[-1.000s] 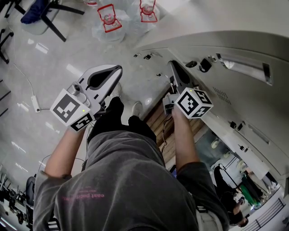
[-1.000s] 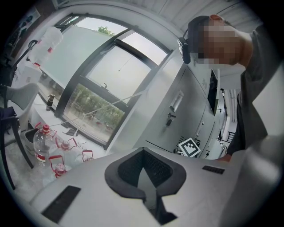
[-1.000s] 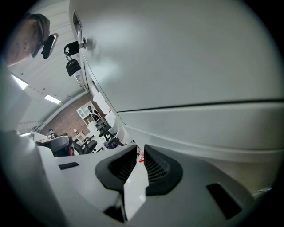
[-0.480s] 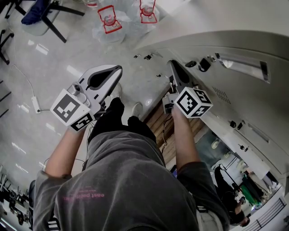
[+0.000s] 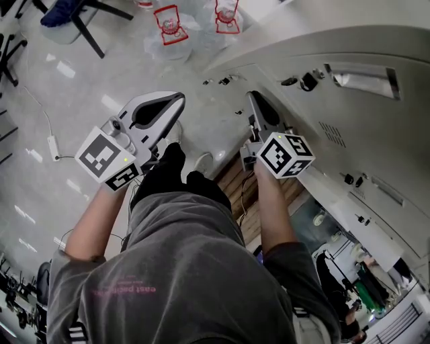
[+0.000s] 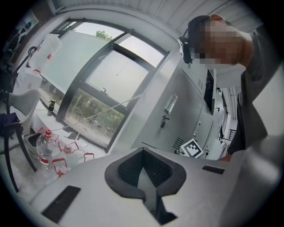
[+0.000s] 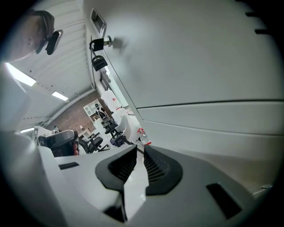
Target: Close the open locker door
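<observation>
A grey locker bank [image 5: 349,127] fills the right of the head view. My right gripper [image 5: 253,95] is shut with nothing in it, its tip close against a locker door [image 5: 282,111] just below a keyed lock [image 5: 307,81]. In the right gripper view that door [image 7: 191,57] fills the frame above the closed jaws of the right gripper [image 7: 140,148], with the lock and key [image 7: 99,43] at upper left. My left gripper [image 5: 176,101] hangs shut and empty over the floor, away from the lockers. The left gripper [image 6: 143,153] faces the lockers [image 6: 186,102] from the side.
Large water bottles with red handles [image 5: 166,27] stand on the glossy floor ahead. An office chair base [image 5: 74,17] is at the top left. A white cable and plug [image 5: 52,144] lie on the floor at left. Big windows [image 6: 102,88] run beside the lockers.
The right gripper has edged slightly forward along the locker face, and the head view has shifted a little. The left gripper has barely moved.
</observation>
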`<state>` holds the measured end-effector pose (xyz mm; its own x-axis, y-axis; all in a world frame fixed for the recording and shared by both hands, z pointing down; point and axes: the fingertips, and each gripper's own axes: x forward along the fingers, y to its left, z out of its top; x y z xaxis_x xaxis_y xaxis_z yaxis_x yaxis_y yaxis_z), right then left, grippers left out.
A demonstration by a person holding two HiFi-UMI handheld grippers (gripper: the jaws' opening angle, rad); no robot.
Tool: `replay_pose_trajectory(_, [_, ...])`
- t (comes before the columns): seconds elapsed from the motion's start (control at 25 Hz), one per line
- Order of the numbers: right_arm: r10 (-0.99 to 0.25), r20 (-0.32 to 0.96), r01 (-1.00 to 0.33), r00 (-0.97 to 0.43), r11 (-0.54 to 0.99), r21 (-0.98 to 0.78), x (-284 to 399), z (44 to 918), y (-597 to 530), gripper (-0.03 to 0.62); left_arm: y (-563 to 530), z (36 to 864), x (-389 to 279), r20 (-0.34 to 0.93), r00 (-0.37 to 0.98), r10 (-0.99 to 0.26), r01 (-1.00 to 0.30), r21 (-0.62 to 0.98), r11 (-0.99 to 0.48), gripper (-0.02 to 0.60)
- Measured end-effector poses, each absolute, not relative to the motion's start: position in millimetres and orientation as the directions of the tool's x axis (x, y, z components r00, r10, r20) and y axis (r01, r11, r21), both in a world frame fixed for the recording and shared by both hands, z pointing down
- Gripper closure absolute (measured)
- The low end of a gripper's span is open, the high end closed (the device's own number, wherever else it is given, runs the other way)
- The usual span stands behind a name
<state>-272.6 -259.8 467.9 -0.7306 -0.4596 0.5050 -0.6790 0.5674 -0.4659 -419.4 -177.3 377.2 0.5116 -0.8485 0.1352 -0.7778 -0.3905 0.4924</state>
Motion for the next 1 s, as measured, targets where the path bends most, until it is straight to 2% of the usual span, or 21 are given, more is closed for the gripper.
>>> replay_pose_trajectory(0.4, [-0.463,0.432,-0.627,-0.774,0.655,-0.422,-243,414,-208,0.534,-129,339,-377,0.084,0.498,-0.863,-0.793,0.446,-0.414,0.568])
replay_pose_trajectory(1.0, [-0.505,0.276,-0.575,-0.818,0.733,-0.363,-135,329,-92,0.534,-15,268,-281,-0.019,0.469,-0.883,-0.833,0.323,-0.449,0.568])
